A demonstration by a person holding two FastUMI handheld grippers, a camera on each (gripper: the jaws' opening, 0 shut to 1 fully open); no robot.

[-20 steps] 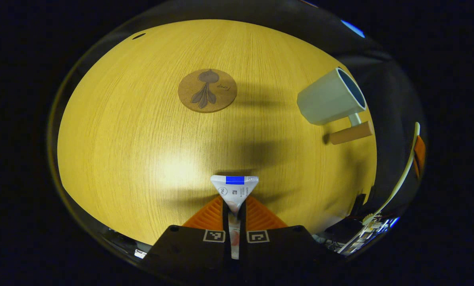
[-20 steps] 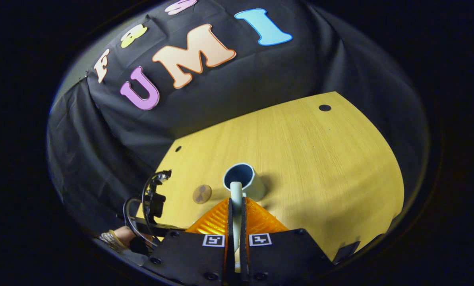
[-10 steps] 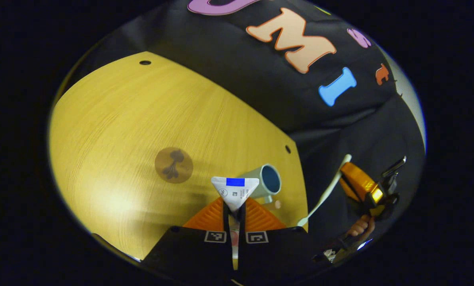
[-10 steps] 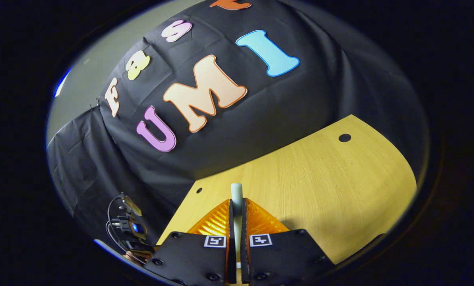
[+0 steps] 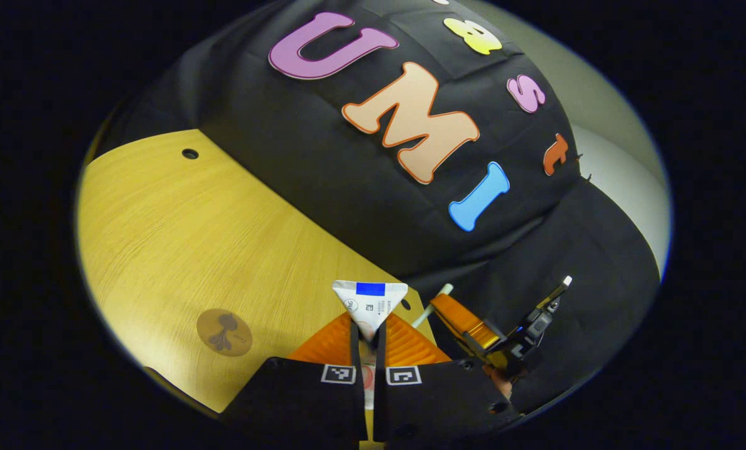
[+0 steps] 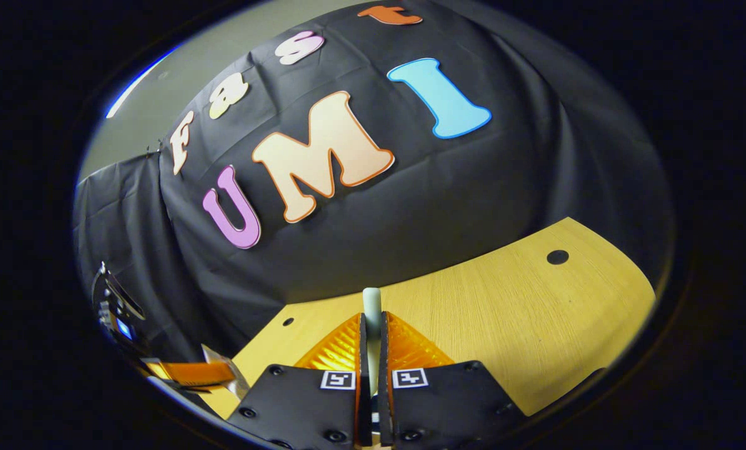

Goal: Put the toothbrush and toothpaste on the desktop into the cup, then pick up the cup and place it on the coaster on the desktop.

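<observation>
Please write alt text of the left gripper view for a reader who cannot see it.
The left gripper holds a white toothpaste tube between its orange fingers, above a yellow wooden desktop. A round brown cork coaster lies lower left; the right gripper is to the right.

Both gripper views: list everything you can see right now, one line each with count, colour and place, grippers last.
Toothpaste: one, white tube with a blue band, flat end sticking up between the left gripper's fingers.
Toothbrush: one, pale handle, clamped between the right gripper's fingers, end pointing forward.
Coaster: one, brown with a dark motif, flat on the desktop, low left in the left gripper view.
Desktop: one, yellow wood grain with small dark holes.
Booth wall: one, black cloth behind the desktop.
Left gripper: one, orange fingers, black body, shut on the toothpaste.
Right gripper: one, orange fingers, black body, shut on the toothbrush.
</observation>
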